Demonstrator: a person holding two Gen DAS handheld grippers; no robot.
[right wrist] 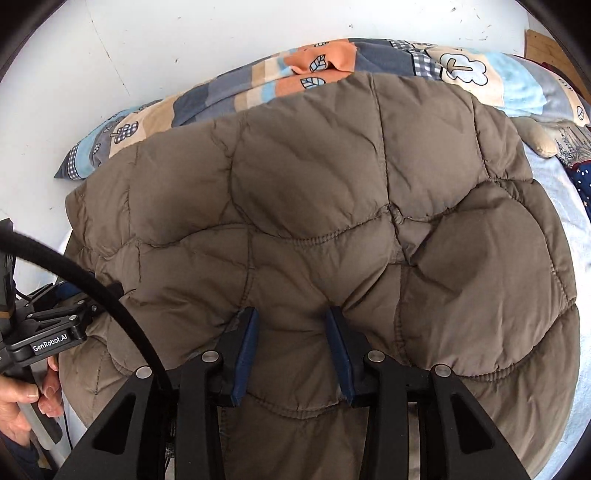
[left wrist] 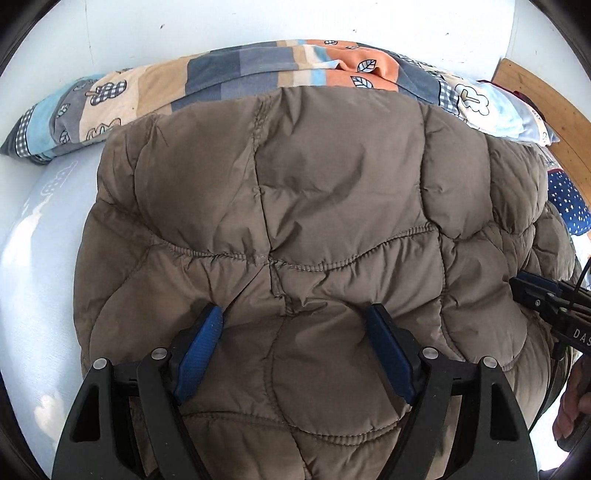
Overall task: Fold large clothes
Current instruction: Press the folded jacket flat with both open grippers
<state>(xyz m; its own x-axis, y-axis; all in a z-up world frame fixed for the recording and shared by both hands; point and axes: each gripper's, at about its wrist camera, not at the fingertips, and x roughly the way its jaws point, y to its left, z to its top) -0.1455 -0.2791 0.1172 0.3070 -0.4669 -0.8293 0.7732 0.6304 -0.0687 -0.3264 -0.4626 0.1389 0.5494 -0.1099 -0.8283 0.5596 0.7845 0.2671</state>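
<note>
Blue fingers spread, pressing apparently onto brown quilted jacket.

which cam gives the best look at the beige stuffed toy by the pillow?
Right wrist. The stuffed toy shows at the right edge, lying on the bed beyond the brown puffer jacket and under the patterned pillow. The left wrist view does not show it; the jacket fills that side.

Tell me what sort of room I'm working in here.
Most likely a bedroom: the brown quilted jacket lies on a bed with a pale blue sheet, a folded patchwork duvet runs along the white wall, and a wooden headboard shows at the right.
</note>
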